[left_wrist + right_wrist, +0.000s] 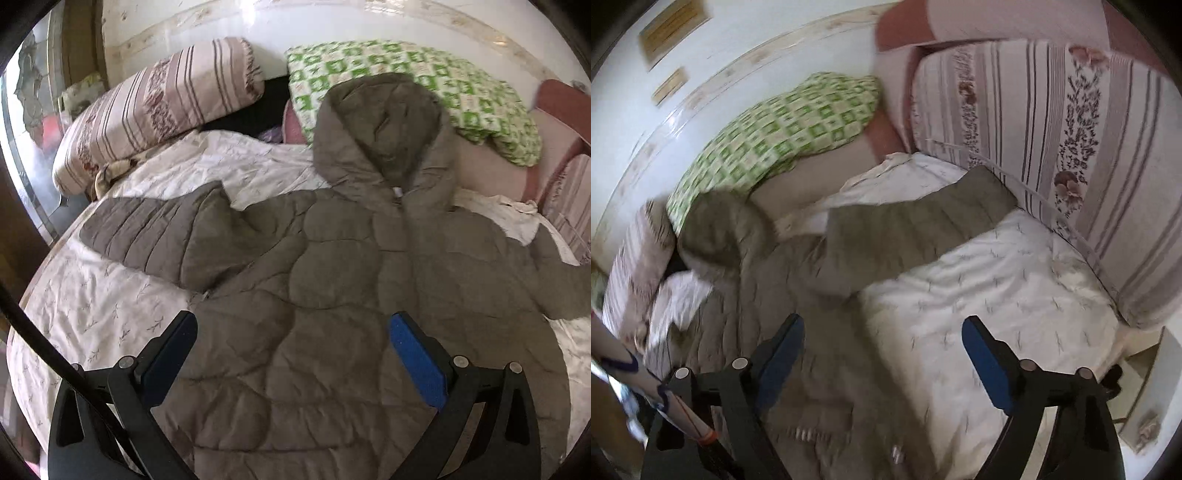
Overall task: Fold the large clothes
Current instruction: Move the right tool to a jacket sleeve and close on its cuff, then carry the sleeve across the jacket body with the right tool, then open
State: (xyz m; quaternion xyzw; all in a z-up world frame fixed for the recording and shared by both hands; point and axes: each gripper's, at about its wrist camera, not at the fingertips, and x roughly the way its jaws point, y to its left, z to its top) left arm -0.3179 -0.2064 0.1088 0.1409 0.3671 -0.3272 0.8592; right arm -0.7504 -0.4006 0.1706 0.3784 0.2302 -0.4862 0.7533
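Jacket [332, 266]: brown, quilted, hooded; spread flat on the bed [92, 306], hood toward the pillows, sleeves out to both sides.
Containers: can't make any out.
Left tongs [291, 354]: apart, empty, above jacket's lower front.
Right tongs [882, 354]: apart, empty, over jacket's edge and white sheet.

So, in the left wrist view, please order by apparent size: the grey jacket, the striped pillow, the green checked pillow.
1. Grey jacket, clearly largest, though also nearest the camera.
2. Striped pillow and green checked pillow: they look alike in size, so I leave them unranked.
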